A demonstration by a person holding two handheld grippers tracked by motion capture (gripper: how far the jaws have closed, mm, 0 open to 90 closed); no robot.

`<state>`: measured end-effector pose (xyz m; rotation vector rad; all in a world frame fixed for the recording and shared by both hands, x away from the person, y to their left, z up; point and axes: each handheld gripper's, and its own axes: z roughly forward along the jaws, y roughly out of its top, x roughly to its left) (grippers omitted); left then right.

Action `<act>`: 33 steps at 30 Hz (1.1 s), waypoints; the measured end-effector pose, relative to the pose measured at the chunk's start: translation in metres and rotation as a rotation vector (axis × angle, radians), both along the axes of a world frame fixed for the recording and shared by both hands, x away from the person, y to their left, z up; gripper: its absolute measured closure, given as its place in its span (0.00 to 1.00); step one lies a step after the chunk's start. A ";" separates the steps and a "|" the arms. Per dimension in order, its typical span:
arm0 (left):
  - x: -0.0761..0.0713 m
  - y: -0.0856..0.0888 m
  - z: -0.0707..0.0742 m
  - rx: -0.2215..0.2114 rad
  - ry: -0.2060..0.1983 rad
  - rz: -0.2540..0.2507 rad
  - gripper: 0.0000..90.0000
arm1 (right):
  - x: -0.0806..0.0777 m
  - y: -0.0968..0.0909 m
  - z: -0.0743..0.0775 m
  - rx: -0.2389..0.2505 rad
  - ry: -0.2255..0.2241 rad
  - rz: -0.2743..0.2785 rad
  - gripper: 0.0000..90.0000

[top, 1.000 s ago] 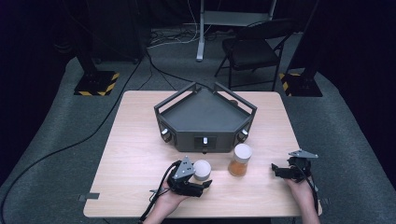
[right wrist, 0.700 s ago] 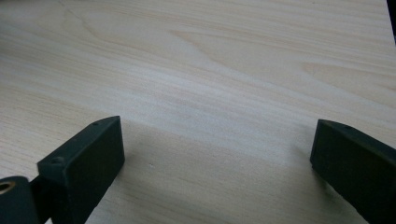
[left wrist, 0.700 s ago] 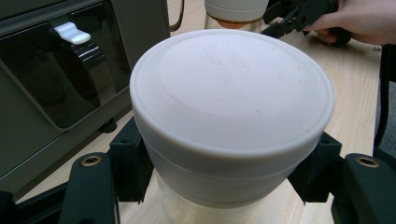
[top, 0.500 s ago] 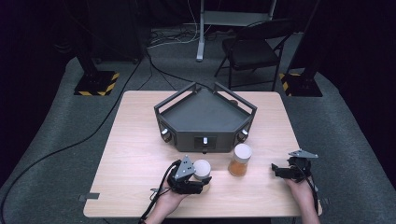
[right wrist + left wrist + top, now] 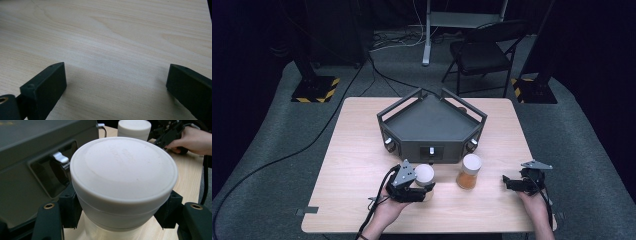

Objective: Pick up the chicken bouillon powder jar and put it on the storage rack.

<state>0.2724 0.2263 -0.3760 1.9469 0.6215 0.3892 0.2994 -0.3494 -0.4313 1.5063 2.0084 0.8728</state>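
Wood-grain tabletop (image 5: 362, 165), pale and rectangular, lies under both your hands, standing on grey carpet (image 5: 272, 200) in a dark room. At the table's middle sits a dark grey angular metal tray-box (image 5: 432, 125) with raised rail edges, round knobs at its front corners and a small switch in a recessed front panel. Behind the table you have a black folding chair (image 5: 479, 52), a grey metal stand post (image 5: 428, 30), and two black floor bases edged with yellow-black hazard stripes (image 5: 314, 89), one to each side. Black cables (image 5: 287, 157) trail across the carpet on the left.

Your left gripper (image 5: 414, 187) sits just in front of the tray-box, its jaws pressed against both sides of a white-lidded round plastic jar (image 5: 123, 177), just beneath the lid's rim. In the left gripper view that jar stands on the wood, close beside the box's front panel. Just to its right stands a second jar with a white lid and orange contents (image 5: 469, 172), apart from the gripper and near the box's front right corner.

Your right gripper (image 5: 514, 183) rests near the table's right front edge, well clear of both jars. In the right gripper view its jaws stand wide apart over bare wood, with nothing between them.
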 end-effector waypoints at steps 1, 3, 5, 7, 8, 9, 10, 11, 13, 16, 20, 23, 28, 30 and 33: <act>0.000 0.001 0.002 -0.004 -0.003 0.003 0.38 | 0.000 0.000 0.000 0.000 0.000 0.000 0.02; 0.001 0.004 0.008 -0.011 -0.008 0.008 0.38 | 0.000 0.000 0.000 0.000 0.000 0.000 0.02; 0.001 0.006 0.013 -0.017 -0.017 0.016 0.38 | 0.000 0.000 0.000 0.000 0.000 0.000 0.02; 0.001 0.008 0.019 -0.020 -0.027 0.021 0.38 | 0.000 0.000 0.000 0.000 0.000 0.000 0.02; 0.002 0.009 0.024 -0.021 -0.031 0.024 0.38 | 0.000 0.000 0.000 0.000 0.000 0.000 0.02; 0.003 0.010 0.027 -0.022 -0.034 0.024 0.38 | 0.000 0.000 0.000 0.000 0.000 0.000 0.02; 0.004 0.011 0.029 -0.028 -0.033 0.026 0.38 | 0.000 0.000 0.000 0.000 0.000 0.000 0.02; 0.005 0.013 0.033 -0.027 -0.034 0.026 0.38 | 0.000 0.000 0.000 0.000 0.000 0.000 0.02; 0.007 0.014 0.041 -0.028 -0.041 0.029 0.38 | 0.000 0.000 0.000 0.000 0.000 0.000 0.02; 0.009 0.017 0.049 -0.033 -0.048 0.035 0.38 | 0.000 0.000 0.000 0.000 0.000 0.000 0.02; 0.015 0.022 0.059 -0.058 -0.050 0.041 0.38 | 0.000 0.000 0.000 0.000 0.000 0.000 0.02; 0.018 0.023 0.070 -0.056 -0.064 0.046 0.38 | 0.000 0.000 0.000 0.000 0.000 0.000 0.02; 0.024 0.024 0.087 -0.054 -0.078 0.050 0.38 | 0.000 0.000 0.000 0.000 0.000 0.000 0.02; 0.027 0.025 0.094 -0.058 -0.084 0.051 0.38 | 0.000 0.000 0.000 0.000 0.000 0.000 0.02; 0.030 0.027 0.102 -0.060 -0.099 0.059 0.38 | 0.000 0.000 0.000 0.000 0.000 0.000 0.02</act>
